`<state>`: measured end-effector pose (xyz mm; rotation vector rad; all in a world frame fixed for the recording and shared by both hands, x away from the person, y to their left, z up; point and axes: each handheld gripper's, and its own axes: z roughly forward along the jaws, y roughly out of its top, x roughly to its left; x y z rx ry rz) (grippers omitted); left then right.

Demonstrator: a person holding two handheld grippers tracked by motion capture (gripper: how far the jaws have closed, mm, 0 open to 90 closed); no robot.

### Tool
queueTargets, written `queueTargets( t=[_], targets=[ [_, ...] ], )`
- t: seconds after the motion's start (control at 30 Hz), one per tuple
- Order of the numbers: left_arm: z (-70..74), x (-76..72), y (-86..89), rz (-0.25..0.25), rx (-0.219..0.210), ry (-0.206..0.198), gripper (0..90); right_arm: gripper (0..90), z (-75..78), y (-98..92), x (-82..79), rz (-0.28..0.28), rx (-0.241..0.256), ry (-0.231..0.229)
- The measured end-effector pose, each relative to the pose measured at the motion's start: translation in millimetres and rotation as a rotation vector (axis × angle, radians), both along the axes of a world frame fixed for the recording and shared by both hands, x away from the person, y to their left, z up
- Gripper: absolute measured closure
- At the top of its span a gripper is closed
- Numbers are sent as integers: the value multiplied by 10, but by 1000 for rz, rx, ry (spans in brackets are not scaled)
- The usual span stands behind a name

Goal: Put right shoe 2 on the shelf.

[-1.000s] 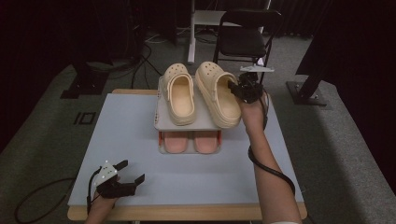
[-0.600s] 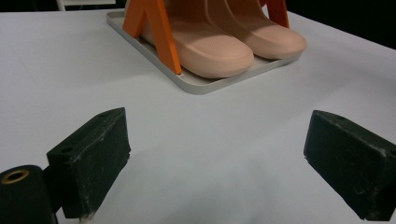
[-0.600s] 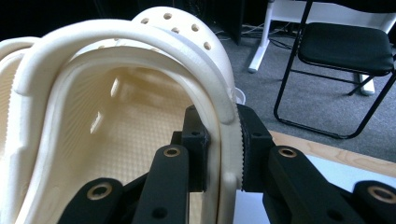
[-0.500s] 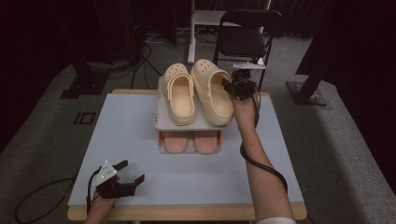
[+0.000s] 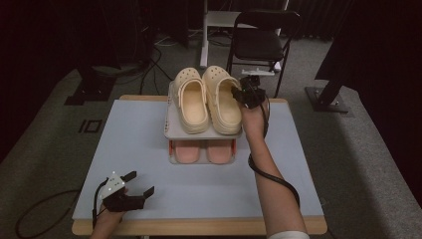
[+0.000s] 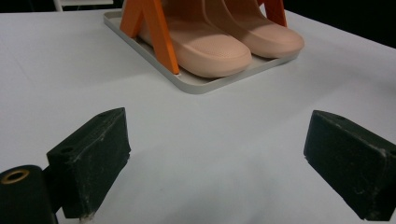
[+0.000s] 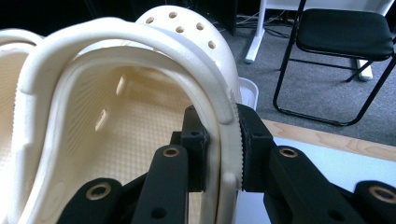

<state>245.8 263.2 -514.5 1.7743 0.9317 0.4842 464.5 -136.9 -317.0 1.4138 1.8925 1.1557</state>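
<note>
Cream clogs sit side by side on the top shelf of a small rack [image 5: 171, 130] in the high view, with the right gripper [image 5: 245, 93] at the right clog [image 5: 222, 99]; a pink pair below is half hidden. The left gripper [image 5: 141, 183] rests near the table's front edge.

Left gripper view: its jaws stand wide apart over bare table [image 6: 196, 140], holding nothing.

Right gripper view: the jaws pinch the clog's side wall, the clog cut off at the frame.

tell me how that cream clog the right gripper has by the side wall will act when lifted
The clog is probably light: moulded foam with vent holes. The right gripper pinches only one thin side wall, so it may flex and the shoe hang tilted. The ribbed edge under the pads should limit slipping.
</note>
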Motion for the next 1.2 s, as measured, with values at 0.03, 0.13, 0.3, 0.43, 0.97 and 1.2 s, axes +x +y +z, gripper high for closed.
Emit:
queueTargets(
  t=[0.03, 0.13, 0.3, 0.43, 0.97, 1.2],
  targets=[
    [-1, 1, -1, 0, 0, 0, 68, 745, -11, -2, 2, 4, 9, 2],
    [-5, 5, -3, 1, -1, 3, 68, 703, -32, -30, 8, 4, 52, 6],
    [-8, 5, -8, -3, 3, 4, 68, 571, -58, -9, -2, 37, 64, 6],
    [-10, 5, -7, -4, 7, 5, 68, 478, -53, -47, 2, 49, 88, 16],
    [-24, 17, -27, -4, 12, 10, 69, 225, -75, -219, -148, 182, 118, -33],
    [-27, 17, -32, -2, 11, 8, 68, 211, -70, -299, -256, 204, 126, -56]
  ],
)
